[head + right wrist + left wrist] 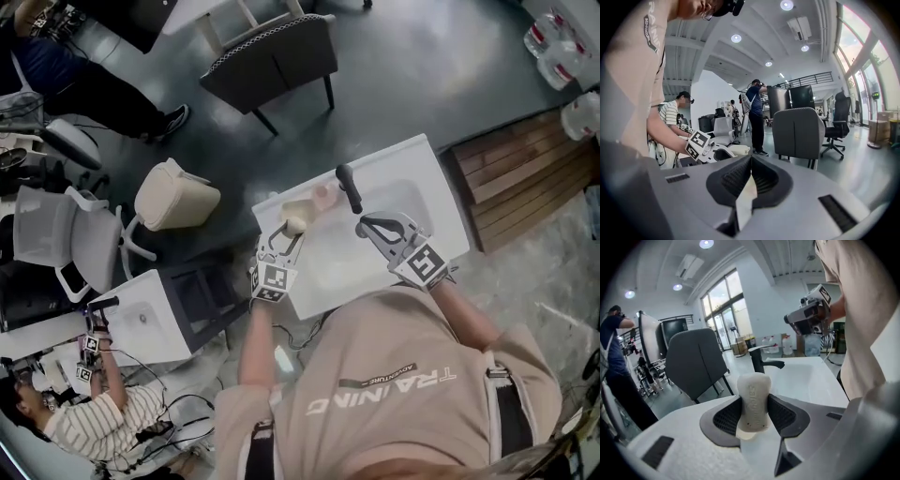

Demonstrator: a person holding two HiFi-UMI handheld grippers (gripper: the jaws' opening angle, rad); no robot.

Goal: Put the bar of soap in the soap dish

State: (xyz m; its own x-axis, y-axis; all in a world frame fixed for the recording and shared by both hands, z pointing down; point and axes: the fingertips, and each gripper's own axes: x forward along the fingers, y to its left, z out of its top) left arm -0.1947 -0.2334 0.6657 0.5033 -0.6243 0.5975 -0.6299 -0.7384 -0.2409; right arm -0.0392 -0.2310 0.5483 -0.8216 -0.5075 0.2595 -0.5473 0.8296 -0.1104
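The left gripper [752,412] is clamped on the bar of soap [752,399]. Its ribbed pads press the bar's two broad faces, so the pale bar stands upright between the jaws with its upper half clear of them, a hold that leaves the free end ready to go down first. In the head view this gripper hangs over the far-left corner of the white washbasin [427,202], apparently carrying the soap above the counter rather than resting it there. Just beyond the soap, along the far edge, lies a small pink thing, probably the soap dish [325,196], close against the base of the black faucet [348,187]. The right gripper [749,174] is pressed closed on nothing and waits over the bowl to the right of the faucet, apart from the soap.
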